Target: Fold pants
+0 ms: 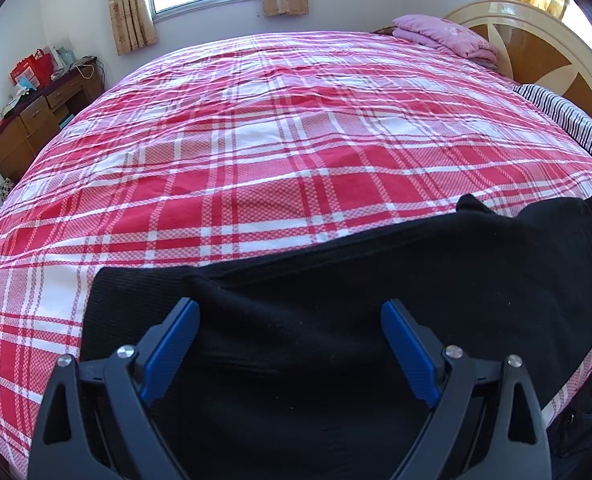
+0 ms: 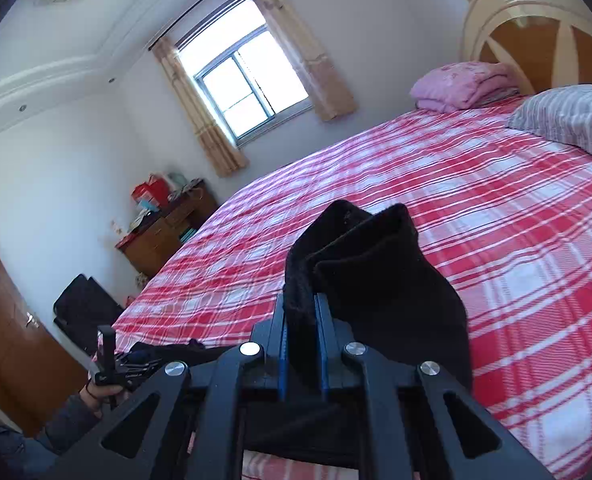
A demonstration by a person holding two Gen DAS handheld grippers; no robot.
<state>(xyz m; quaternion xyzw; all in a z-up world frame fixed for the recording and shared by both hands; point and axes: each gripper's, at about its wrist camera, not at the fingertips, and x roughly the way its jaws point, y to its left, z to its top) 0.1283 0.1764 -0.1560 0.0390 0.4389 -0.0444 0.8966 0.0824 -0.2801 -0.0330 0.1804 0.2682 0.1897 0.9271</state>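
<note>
Black pants [image 1: 336,340] lie along the near edge of the bed, spread from abt 6 to 3 o'clock in the left wrist view, one end already flat w/ a ribbed hem showing near the left gripper [image 1: 289,312]. That gripper hangs just over the cloth, blue pads [image 1: 171,344] wide apart, nothing between them; prob. hovering to steady or smooth the laid part while the other end comes over. In the right wrist view the right gripper [image 2: 302,320] is nearly closed, pinching a bunched end of the pants [image 2: 376,280], which stands up past the pads toward 12 o'clock and drapes off to 3 o'clock. It's held lifted off the bedsheet [image 2: 496,240] so the fabric can be carried across w/o dragging; looks like a fold in progress, not yet laid down. Person's hand [image 2: 103,392] on the left tool shows at 8 o'clock. Farther out: striped pillow [image 2: 568,120] at 2 o'clock, folded pink blanket [image 2: 456,88] by the headboard [image 2: 508,12] at 1 o'clock, window [image 2: 247,84] at 12, wooden desk [image 2: 163,236] at 9.
</note>
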